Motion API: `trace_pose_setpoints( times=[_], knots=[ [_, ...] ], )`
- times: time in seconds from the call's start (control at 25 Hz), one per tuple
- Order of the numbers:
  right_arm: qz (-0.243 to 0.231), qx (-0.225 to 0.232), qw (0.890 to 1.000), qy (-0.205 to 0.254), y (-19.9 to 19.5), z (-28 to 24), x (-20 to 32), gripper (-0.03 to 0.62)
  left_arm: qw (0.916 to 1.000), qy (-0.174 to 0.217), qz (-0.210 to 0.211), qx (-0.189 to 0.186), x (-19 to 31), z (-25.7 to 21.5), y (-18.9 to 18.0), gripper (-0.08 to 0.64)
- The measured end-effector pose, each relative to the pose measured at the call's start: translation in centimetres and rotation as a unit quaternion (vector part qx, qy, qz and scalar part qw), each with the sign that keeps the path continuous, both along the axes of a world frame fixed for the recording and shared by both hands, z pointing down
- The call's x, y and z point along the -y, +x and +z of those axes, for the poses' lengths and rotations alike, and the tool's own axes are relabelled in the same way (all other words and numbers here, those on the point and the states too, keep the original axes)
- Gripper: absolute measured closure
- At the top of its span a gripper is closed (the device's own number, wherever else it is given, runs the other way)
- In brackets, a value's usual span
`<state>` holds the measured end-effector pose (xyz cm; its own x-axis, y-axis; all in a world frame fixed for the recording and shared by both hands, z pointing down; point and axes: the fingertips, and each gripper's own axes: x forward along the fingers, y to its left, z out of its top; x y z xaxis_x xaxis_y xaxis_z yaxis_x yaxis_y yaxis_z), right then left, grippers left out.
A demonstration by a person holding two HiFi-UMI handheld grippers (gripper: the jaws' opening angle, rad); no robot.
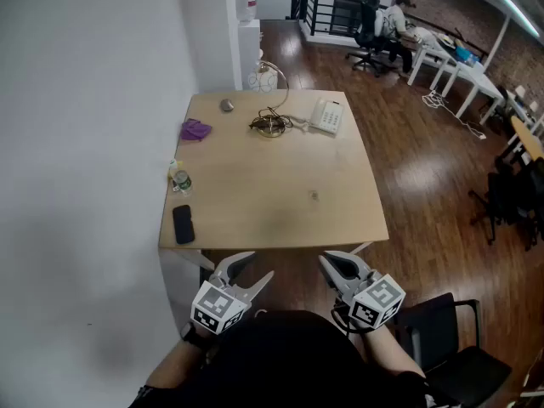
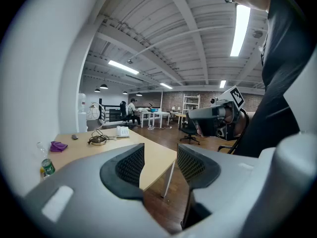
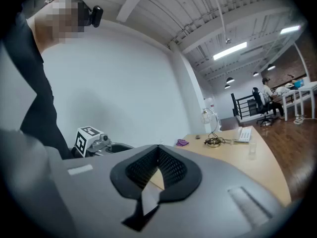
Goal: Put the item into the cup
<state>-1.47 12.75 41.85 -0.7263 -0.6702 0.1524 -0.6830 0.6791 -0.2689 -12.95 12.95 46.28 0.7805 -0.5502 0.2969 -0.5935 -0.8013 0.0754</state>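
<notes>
Jaws of the left gripper stand apart with nothing between them, and those of the right gripper are pressed together and empty. Both grippers hang off the table at its 6 o'clock edge, so no step looks begun: picking, carrying and dropping all remain. The cup, a small clear glass, stands just toward 4 o'clock from the table's middle, seemingly upright with its long axis vertical and mouth up; which item is meant I cannot tell.

Open-plan office: desk phone, swivel chair, white desks.
</notes>
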Motion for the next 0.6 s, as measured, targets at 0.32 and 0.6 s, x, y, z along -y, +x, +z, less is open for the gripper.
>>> trace_pose_setpoints(
  times=[0.32,0.6],
  knots=[
    [0.023,-0.01,1.0,0.007,-0.7,0.3,2.7,0.584,0.9999,0.005,0.005,-0.007,2.0,-0.2,-1.6,0.359],
    [0.044,-0.036,0.998,0.002,-0.8,1.9,5.7,0.584,0.9999,-0.005,0.01,-0.01,4.5,1.1,-2.8,0.359]
  ],
)
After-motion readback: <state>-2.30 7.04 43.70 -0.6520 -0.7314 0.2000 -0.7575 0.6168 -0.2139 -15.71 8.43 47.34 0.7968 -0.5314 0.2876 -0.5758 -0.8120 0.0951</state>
